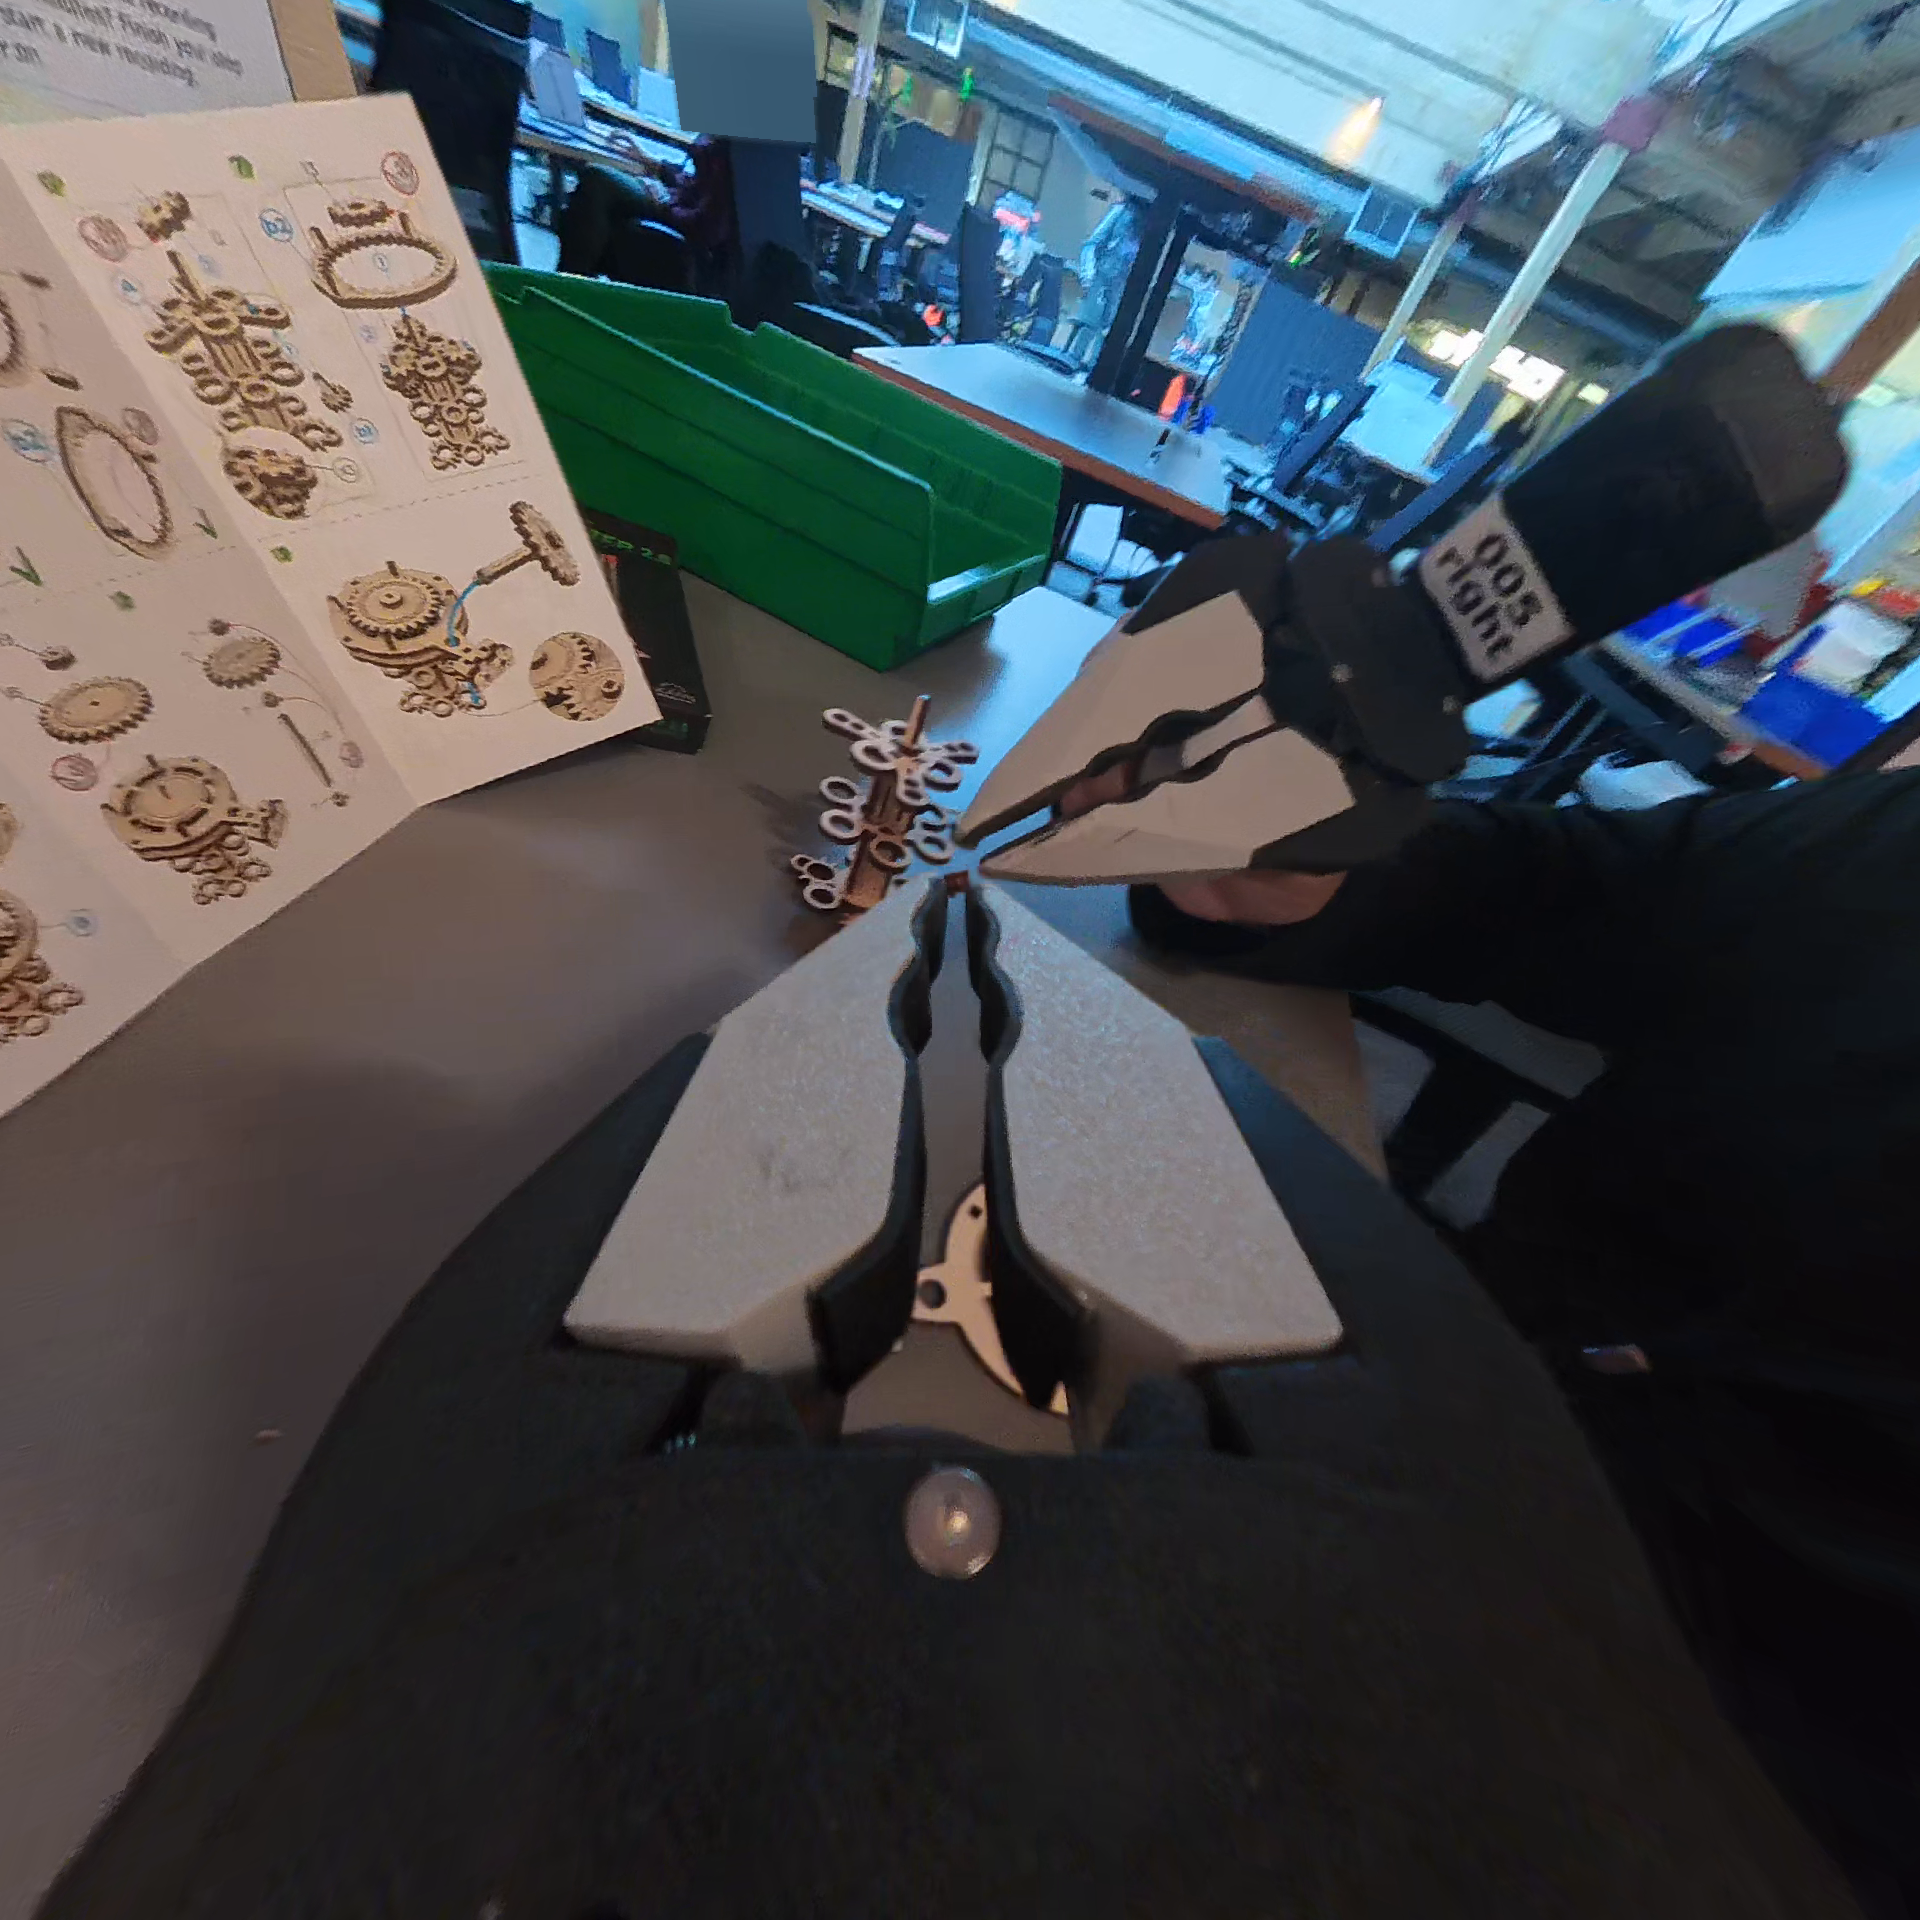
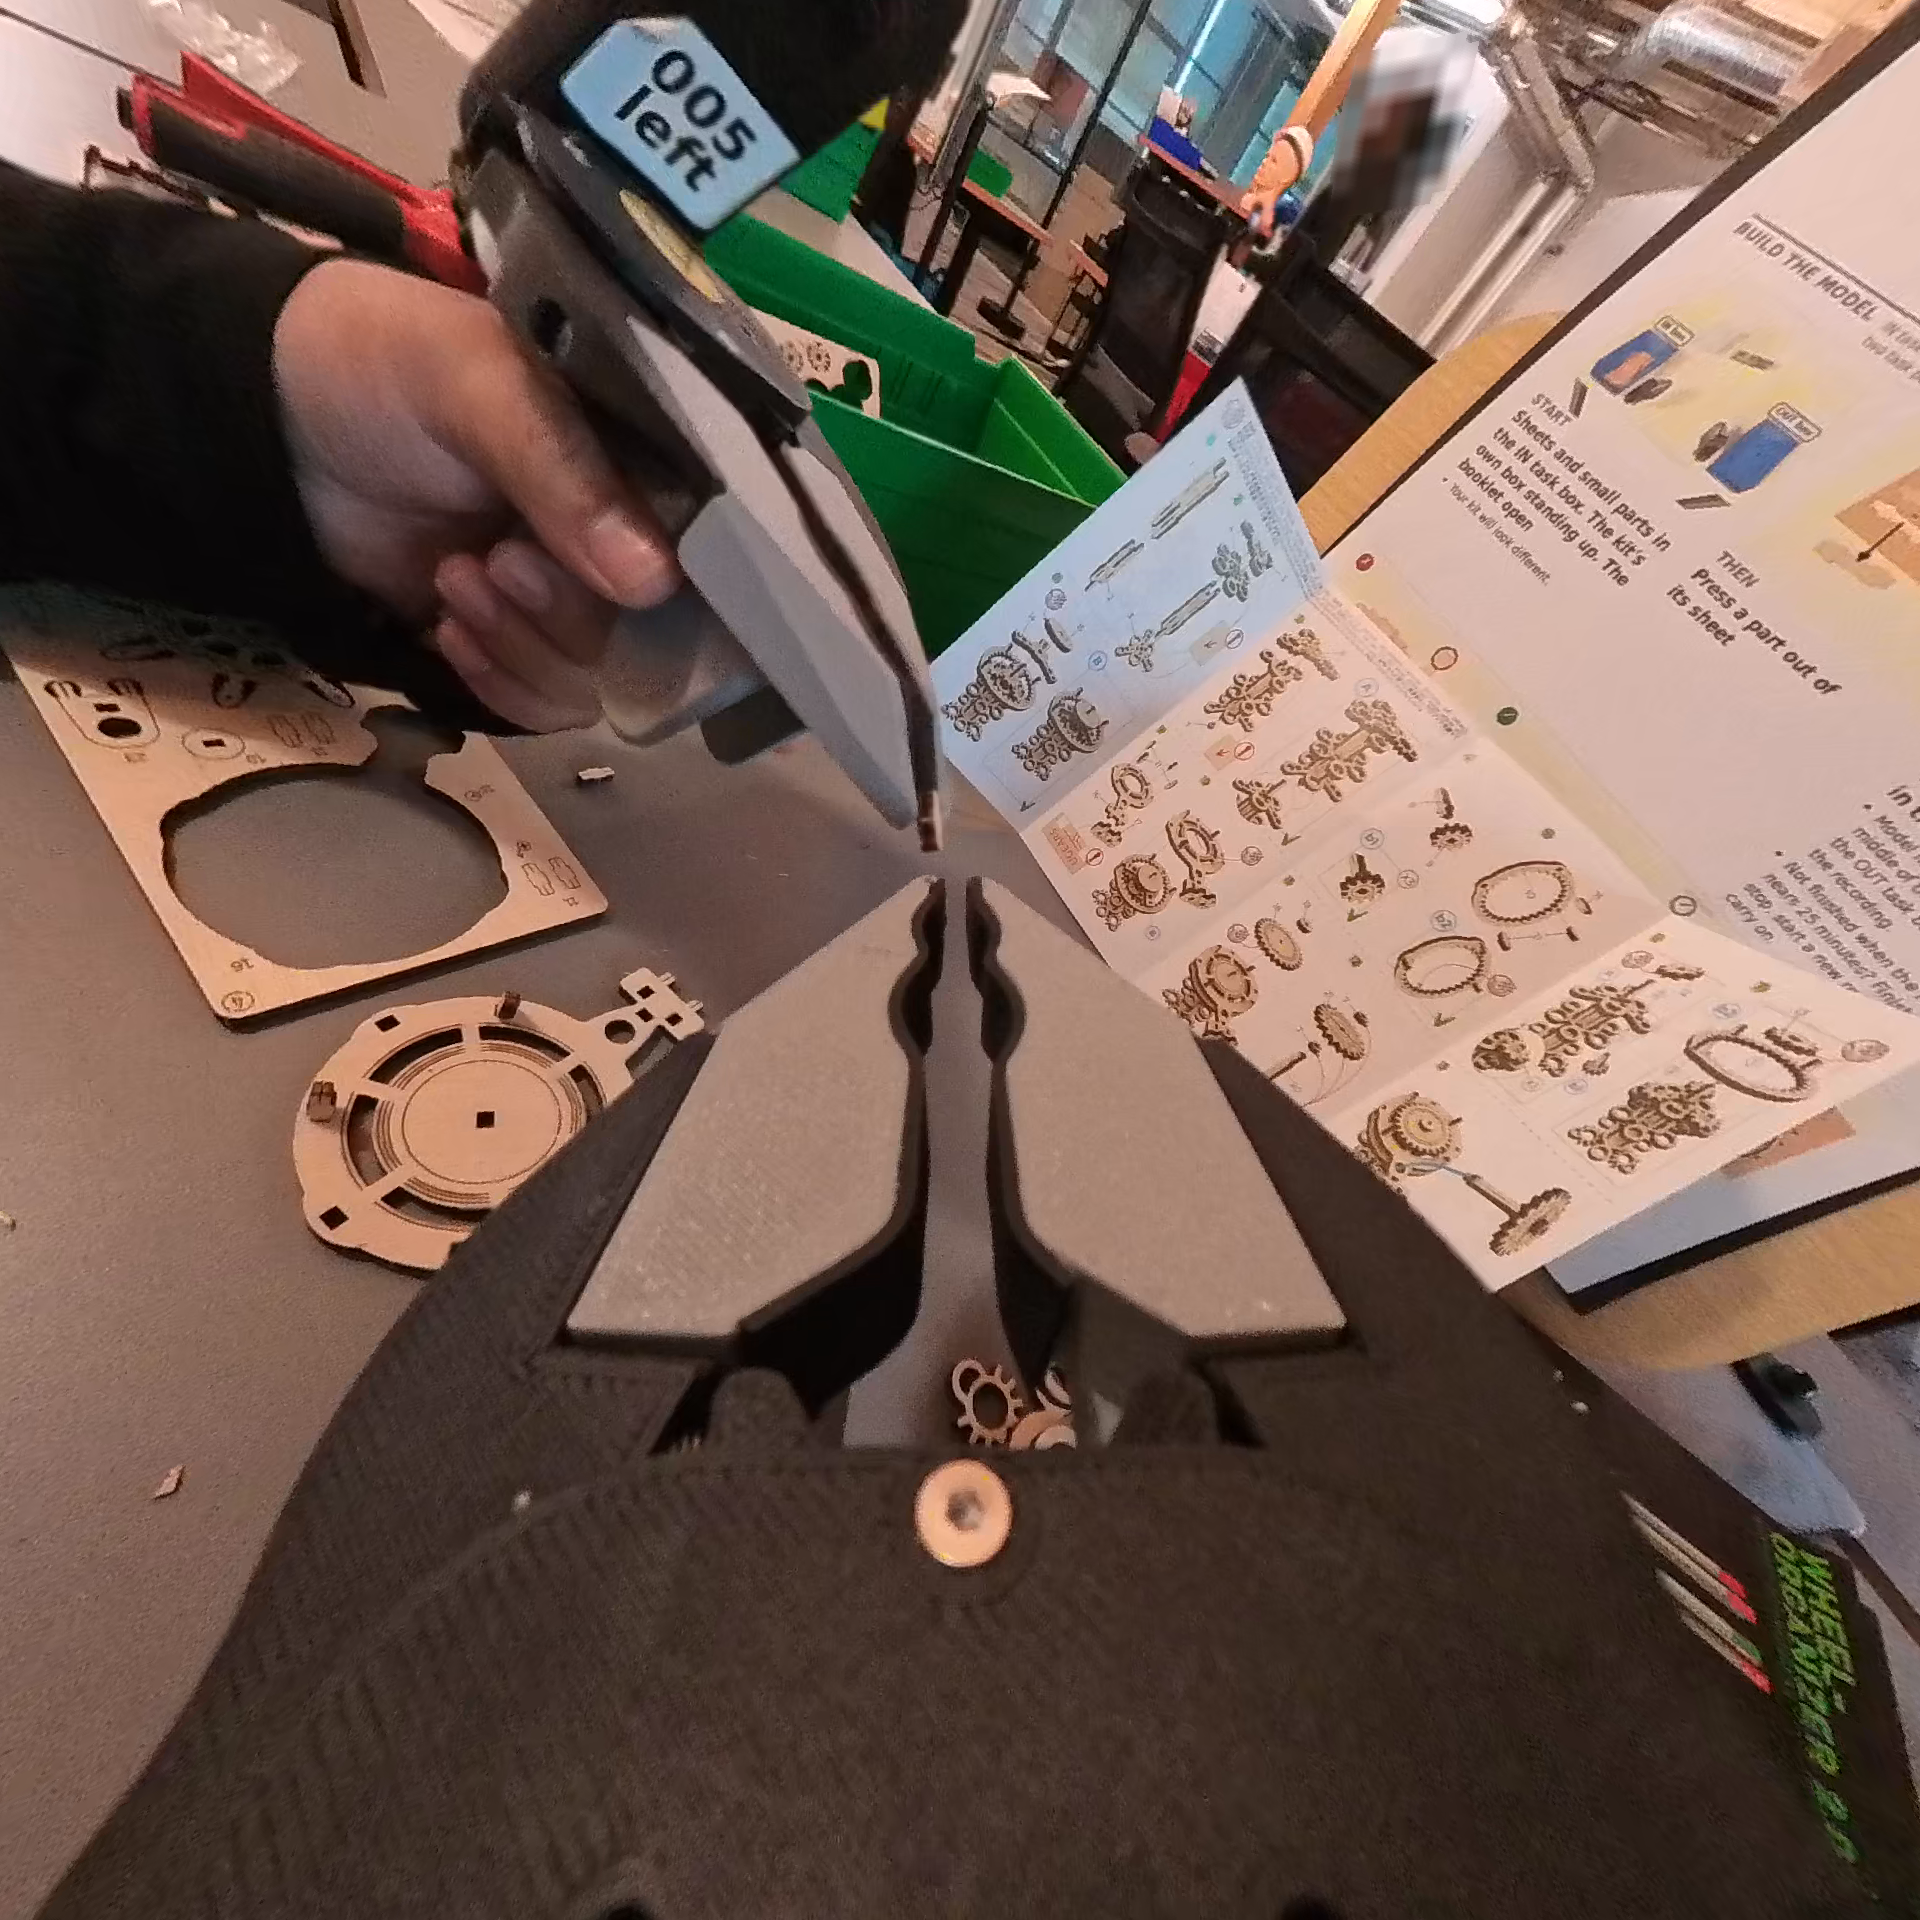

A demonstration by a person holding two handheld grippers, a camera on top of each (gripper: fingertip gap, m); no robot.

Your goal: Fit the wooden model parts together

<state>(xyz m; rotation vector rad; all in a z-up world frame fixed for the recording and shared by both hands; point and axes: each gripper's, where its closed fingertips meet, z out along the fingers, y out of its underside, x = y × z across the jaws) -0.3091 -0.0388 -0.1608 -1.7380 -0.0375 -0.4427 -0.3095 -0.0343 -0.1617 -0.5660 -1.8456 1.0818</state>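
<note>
Pinching perhaps a small peg (image 2: 930, 826), left gripper (image 1: 956, 902), right gripper (image 2: 956, 902) nearly closed

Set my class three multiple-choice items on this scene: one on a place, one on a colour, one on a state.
1. Where is the round wooden disc? A in the bin; B on the table beside the punched sheet; C on the floor.
2. What colour is the bin? A blue; B red; C green.
3. What is the left gripper doing? A wide open; B pinching a small peg; C lying on the table.
Answers: B, it lies flat on the grey top; C, its walls are green; B, the peg sticks out from its tips.
</note>
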